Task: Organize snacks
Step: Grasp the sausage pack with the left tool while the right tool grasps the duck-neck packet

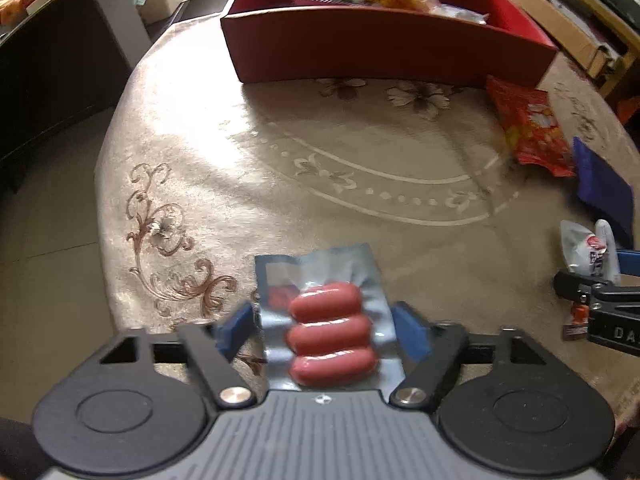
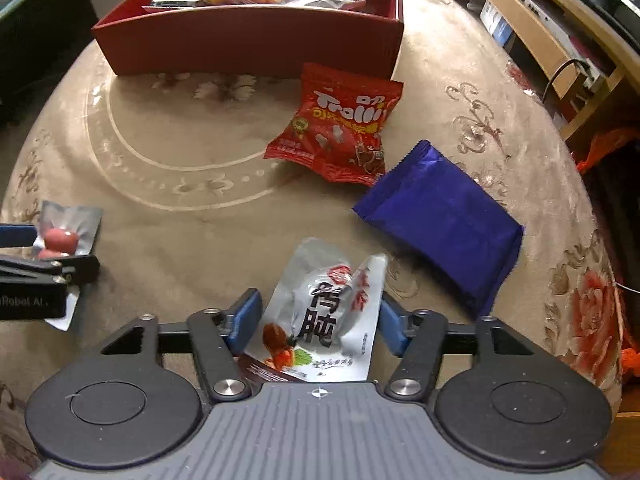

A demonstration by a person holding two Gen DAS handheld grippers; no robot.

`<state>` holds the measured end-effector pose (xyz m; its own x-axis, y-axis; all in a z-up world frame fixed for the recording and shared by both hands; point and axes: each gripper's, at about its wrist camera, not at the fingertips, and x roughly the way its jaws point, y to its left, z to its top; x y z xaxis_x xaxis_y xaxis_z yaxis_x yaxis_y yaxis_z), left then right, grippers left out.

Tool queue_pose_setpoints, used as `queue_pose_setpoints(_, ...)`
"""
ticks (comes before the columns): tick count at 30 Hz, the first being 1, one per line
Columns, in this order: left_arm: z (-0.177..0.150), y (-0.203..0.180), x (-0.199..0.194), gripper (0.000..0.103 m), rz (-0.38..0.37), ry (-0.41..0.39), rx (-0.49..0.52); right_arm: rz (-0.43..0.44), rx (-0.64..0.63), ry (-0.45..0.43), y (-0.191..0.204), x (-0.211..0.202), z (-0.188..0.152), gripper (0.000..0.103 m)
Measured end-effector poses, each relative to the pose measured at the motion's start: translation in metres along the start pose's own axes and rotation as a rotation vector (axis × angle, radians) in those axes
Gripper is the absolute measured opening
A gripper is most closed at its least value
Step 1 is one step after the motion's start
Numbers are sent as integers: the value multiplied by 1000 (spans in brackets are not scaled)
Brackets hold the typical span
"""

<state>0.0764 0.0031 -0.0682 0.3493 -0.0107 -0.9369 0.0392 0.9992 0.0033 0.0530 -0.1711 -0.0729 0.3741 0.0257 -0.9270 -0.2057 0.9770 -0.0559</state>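
A clear vacuum pack of three red sausages (image 1: pixel 330 332) sits between the blue pads of my left gripper (image 1: pixel 322 328), which press on both of its edges just above the round table; the same pack (image 2: pixel 60 238) shows at the left of the right wrist view. My right gripper (image 2: pixel 318 320) is shut on a white snack packet with black characters (image 2: pixel 324 312), which is crumpled between the pads. That packet (image 1: pixel 586 250) and the right gripper's fingers (image 1: pixel 600 300) appear at the right edge of the left wrist view. The red box (image 1: pixel 360 48) (image 2: pixel 248 44) at the far side holds several snack bags.
A red gummy bag (image 2: pixel 340 128) (image 1: pixel 528 128) lies in front of the box's right corner. A blue foil packet (image 2: pixel 440 216) (image 1: pixel 604 188) lies beside it, nearer the table's right edge. The beige flowered tablecloth (image 1: pixel 320 168) covers the table; shelves and furniture stand beyond.
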Motion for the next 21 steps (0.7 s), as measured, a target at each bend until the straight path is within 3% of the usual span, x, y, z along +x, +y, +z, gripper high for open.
queue_pose_setpoints(11, -2, -4, -25, 68, 47, -38, 13, 34, -12, -71, -3, -24, -10, 60)
queue_pose_setpoints(21, 20, -12, -25, 68, 20, -70, 51, 54, -20, -95, 5, -26, 6, 60)
